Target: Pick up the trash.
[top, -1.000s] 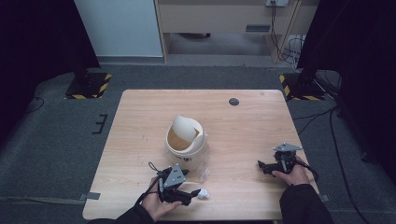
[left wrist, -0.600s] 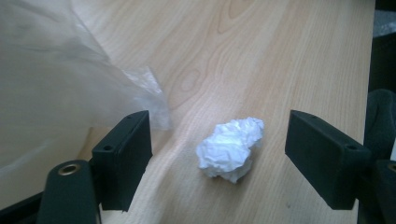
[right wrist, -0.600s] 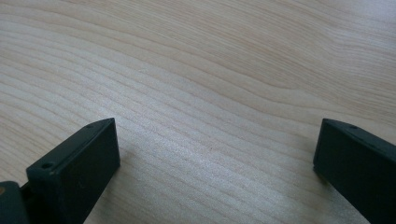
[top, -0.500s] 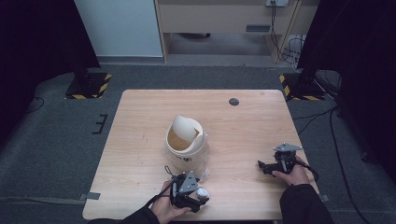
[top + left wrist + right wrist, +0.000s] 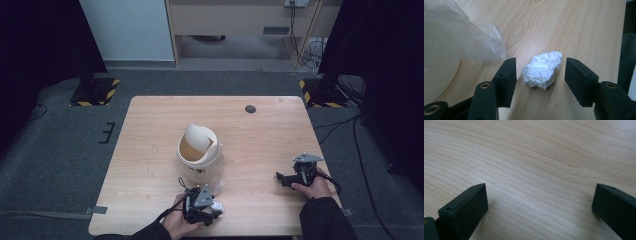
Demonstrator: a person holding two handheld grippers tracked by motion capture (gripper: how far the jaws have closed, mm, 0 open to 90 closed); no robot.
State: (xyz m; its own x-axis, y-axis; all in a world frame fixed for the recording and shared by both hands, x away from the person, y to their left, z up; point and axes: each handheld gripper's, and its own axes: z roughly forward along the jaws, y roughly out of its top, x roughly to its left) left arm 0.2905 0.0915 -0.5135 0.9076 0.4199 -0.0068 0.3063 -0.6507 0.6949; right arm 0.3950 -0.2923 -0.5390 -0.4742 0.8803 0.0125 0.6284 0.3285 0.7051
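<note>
1. High view: a small cream swing-lid bin (image 5: 198,151) with a plastic liner stands mid-bench (image 5: 150,130). The left gripper (image 5: 212,210) sits at the near edge just in front of the bin, with a crumpled white paper ball (image 5: 217,206) at its tip. The right gripper (image 5: 281,178) rests well apart, on bare wood at the right.

2. Left gripper view: the jaws stand open on either side of the paper ball (image 5: 542,70), not touching it; the ball lies on the bench, and the liner's edge (image 5: 461,37) lies just beside it. Judged from this, the step in hand is the pickup; the next move calls for closing squarely on the wad, clear of the liner.

3. Right gripper view: the jaws are wide open over bare bench (image 5: 536,165), holding nothing.
</note>
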